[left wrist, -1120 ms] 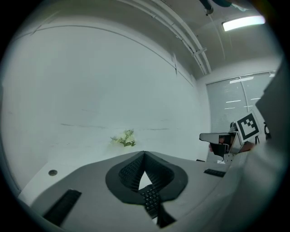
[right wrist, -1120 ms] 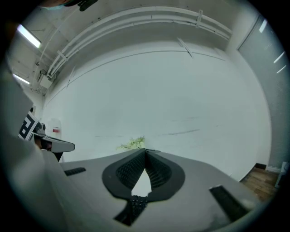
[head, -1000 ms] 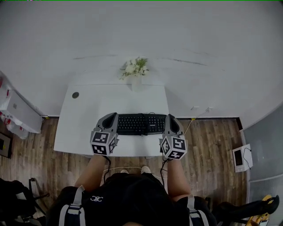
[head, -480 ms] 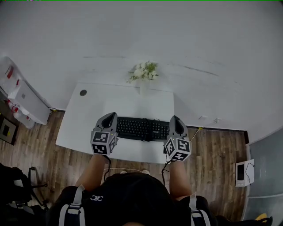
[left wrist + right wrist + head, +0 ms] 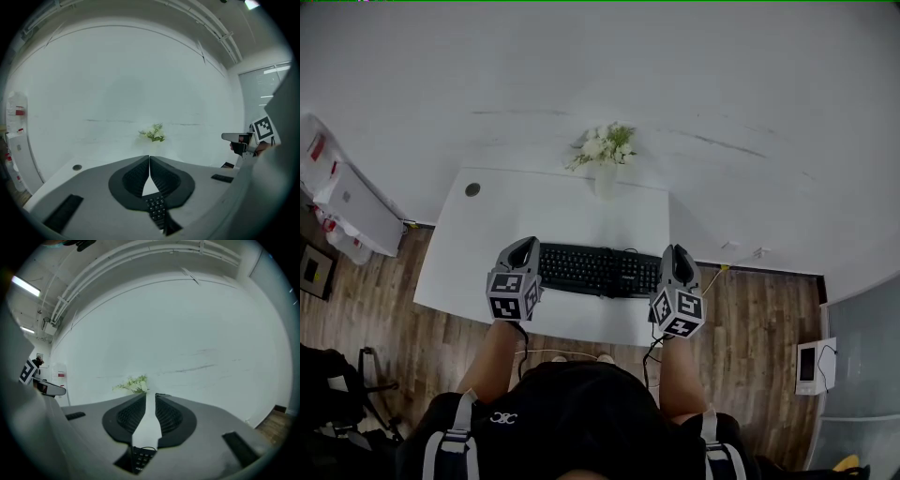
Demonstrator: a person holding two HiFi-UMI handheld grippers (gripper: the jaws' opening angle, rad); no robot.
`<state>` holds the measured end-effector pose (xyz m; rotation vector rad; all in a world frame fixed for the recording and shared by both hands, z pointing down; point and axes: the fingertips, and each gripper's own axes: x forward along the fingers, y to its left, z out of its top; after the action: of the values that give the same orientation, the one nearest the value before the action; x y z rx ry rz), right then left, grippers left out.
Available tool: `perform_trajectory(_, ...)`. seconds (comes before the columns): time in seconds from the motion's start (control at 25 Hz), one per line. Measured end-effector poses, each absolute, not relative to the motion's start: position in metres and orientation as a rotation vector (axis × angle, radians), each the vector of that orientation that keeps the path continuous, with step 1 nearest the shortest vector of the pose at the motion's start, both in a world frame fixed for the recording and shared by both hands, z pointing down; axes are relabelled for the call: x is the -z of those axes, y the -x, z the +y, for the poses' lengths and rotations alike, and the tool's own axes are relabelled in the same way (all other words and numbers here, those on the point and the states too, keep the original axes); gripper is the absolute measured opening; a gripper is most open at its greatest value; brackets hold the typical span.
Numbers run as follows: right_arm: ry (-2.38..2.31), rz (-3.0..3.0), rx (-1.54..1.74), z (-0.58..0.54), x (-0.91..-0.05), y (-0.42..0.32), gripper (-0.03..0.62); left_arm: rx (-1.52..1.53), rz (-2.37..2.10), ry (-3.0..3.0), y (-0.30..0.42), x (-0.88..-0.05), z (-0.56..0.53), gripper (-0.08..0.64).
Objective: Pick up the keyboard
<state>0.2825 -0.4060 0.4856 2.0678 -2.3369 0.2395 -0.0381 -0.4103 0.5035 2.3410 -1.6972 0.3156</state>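
Observation:
A black keyboard (image 5: 598, 270) lies flat on the white desk (image 5: 572, 211), near its front edge. My left gripper (image 5: 523, 246) hovers at the keyboard's left end, its jaws shut with nothing between them. Through the left gripper view, a few keys of the keyboard (image 5: 157, 208) show below the left gripper (image 5: 149, 157). At the right end hangs my right gripper (image 5: 674, 251). In the right gripper view the right gripper (image 5: 150, 394) stands open by a narrow gap, empty, above the keyboard (image 5: 140, 458) corner.
A vase of white flowers (image 5: 607, 159) stands at the desk's back edge. A round cable hole (image 5: 472, 189) sits at the back left corner. A white cabinet (image 5: 347, 211) stands left of the desk, and a wooden floor (image 5: 750, 300) surrounds it.
Both grippers have sunk a little toward the desk beside the keyboard's ends. The head view has shifted. The keyboard has not moved.

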Motion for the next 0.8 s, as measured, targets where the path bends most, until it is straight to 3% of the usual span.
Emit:
perform_trajectory(0.2, -2.071, -2.270, -0.296, -0.413, -0.515, -0.300, 0.087, -0.386, -1.702, -2.296, 0.048, -0.529, -0.421, 0.104)
perform_trajectory(0.8, -1.930, -2.077, -0.473, -0.434, -0.627, -0.327, 0.087, -0.652, -1.613, -2.065, 0.080, -0.651, -0.443, 0.106)
